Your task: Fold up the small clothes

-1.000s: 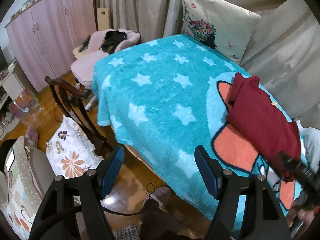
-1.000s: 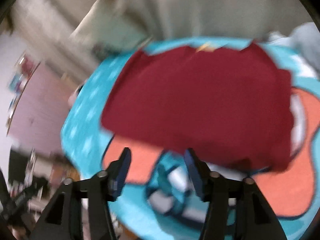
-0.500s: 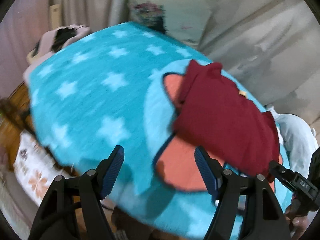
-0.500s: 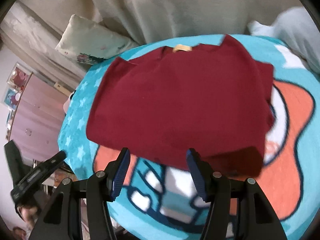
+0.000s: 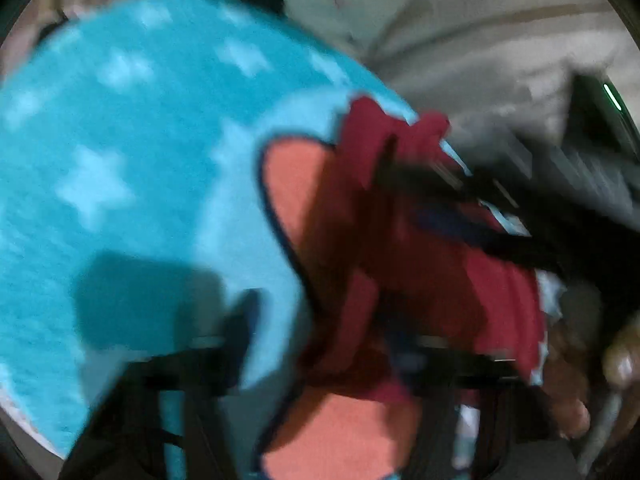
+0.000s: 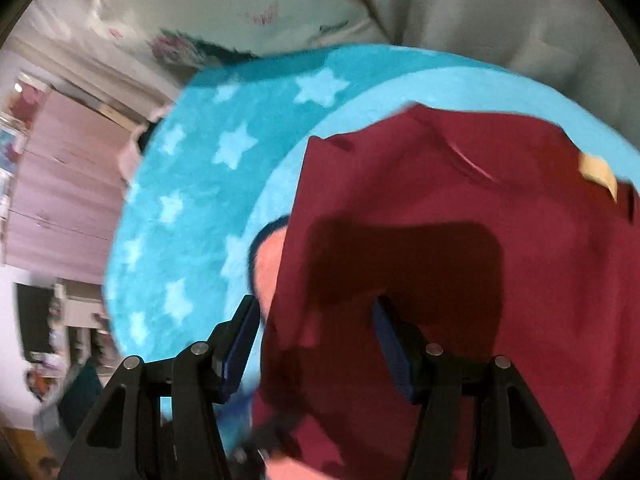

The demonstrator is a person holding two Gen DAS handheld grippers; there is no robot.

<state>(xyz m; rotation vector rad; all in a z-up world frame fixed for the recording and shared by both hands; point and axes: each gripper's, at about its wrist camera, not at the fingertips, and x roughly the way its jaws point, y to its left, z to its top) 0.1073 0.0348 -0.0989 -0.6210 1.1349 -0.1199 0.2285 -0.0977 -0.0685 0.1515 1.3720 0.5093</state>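
A dark red shirt (image 6: 460, 240) lies flat on a turquoise star blanket (image 6: 192, 184), with a tan neck label (image 6: 598, 170) at its far right. My right gripper (image 6: 316, 332) is open, low over the shirt's left edge, its jaws astride that edge. In the blurred left wrist view the red shirt (image 5: 432, 280) fills the centre right. My left gripper (image 5: 320, 332) is open at the shirt's near left edge. The right gripper (image 5: 460, 208) reaches across the shirt from the right.
A floral pillow (image 6: 224, 12) and pale curtains (image 6: 500, 12) stand behind the bed. A pink wardrobe (image 6: 60, 184) is at the left. The blanket (image 5: 120, 152) spreads left of the shirt, with an orange patch (image 5: 292, 184) beside it.
Both grippers have moved in close over the red shirt. The right one has swung to the shirt's left edge, and the left view has shifted right and blurred.
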